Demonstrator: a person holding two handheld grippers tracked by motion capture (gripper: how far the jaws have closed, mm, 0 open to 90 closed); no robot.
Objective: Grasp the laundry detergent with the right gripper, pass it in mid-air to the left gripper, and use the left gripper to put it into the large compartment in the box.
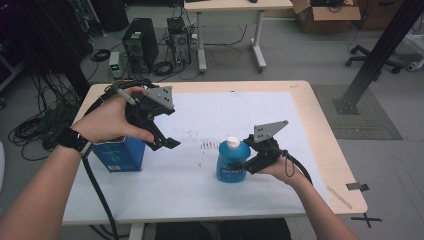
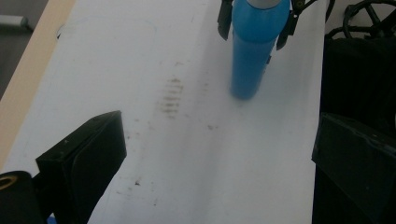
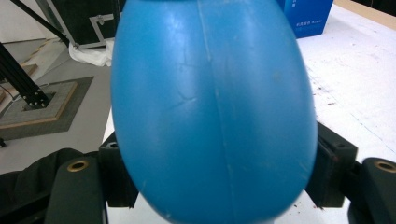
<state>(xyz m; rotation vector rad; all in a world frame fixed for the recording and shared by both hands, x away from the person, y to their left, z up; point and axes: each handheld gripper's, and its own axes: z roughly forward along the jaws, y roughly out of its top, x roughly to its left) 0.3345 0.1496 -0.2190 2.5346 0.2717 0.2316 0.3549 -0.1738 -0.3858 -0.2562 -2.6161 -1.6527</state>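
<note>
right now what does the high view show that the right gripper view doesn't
High view alone: both hands, the left gripper open above the table, the bottle's white cap, and the computer tower on the floor behind.

Right gripper view alone: the seam and scuffs on the blue bottle up close, with a black jaw against each side.

Both: the bottle held by the right gripper, the blue box, and the white table cover.
</note>
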